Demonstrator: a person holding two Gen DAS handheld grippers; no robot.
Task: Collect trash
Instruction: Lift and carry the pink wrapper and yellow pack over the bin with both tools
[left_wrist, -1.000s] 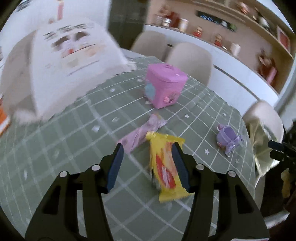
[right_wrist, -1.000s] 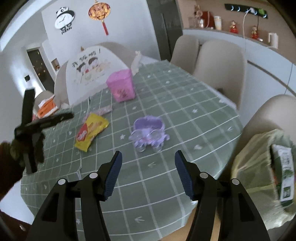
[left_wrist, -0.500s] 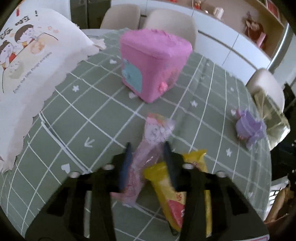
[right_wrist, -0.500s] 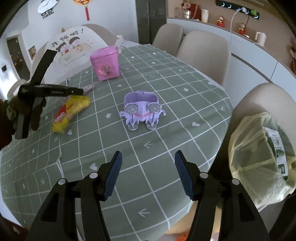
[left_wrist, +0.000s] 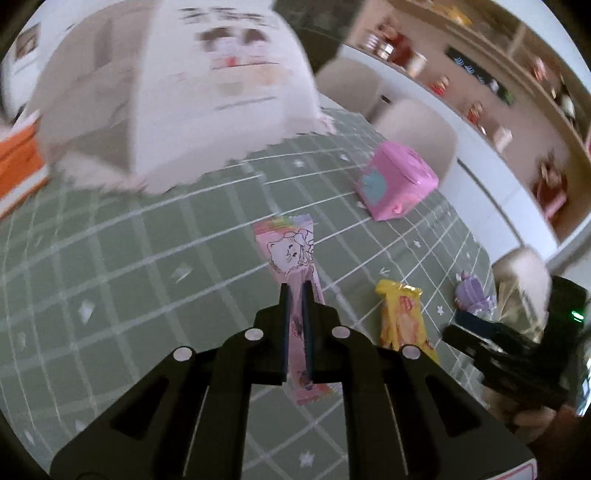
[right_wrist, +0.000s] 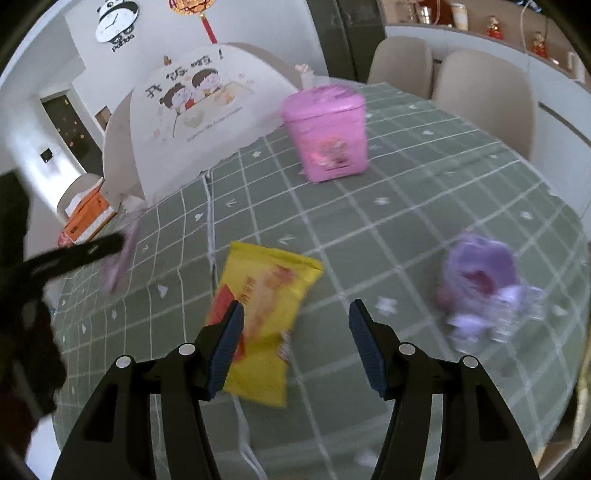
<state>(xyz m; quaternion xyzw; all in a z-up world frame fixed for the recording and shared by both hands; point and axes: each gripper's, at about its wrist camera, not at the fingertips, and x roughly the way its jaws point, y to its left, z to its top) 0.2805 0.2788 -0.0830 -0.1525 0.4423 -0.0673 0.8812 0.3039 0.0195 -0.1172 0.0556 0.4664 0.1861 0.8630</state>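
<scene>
Ahead of your right claw (right_wrist: 295, 314) the yellow snack bag (right_wrist: 264, 310) lies flat between its open jaws, with bare tabletop (right_wrist: 424, 206) beyond it. To your right the purple toy carriage (right_wrist: 480, 280) stands in the way; further back the pink box (right_wrist: 327, 133) blocks the middle. The white food cover (right_wrist: 192, 110) walls off the far left corner. Your left claw (right_wrist: 92, 247) reaches in from the left, above the cloth.

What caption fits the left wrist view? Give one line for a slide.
Left gripper shut on pink wrapper; yellow wrapper waits on the green checked tablecloth.
</scene>
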